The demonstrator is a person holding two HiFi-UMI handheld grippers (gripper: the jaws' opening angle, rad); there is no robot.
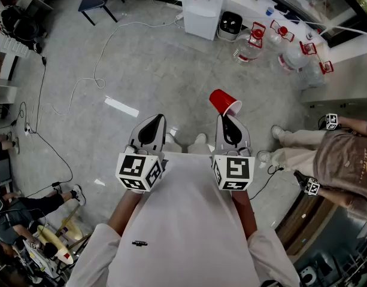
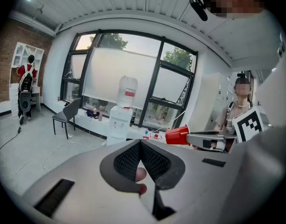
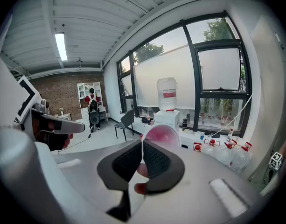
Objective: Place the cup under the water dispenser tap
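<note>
We pinch the thin rim of the red plastic cup (image 1: pixel 224 102) in our right hand-held gripper (image 1: pixel 231 121), its ribbed black jaws nearly together on the wall; the cup tilts on its side over the grey floor (image 1: pixel 147 70), well apart from the white water dispenser (image 1: pixel 204 5); our left hand-held gripper (image 1: pixel 152 124) is closed and empty.

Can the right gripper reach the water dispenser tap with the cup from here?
Probably not from here. The right gripper, shut on the rim of the red cup, is far from the water dispenser across the floor. Nothing seems to block the way; the person would need to walk closer.
</note>
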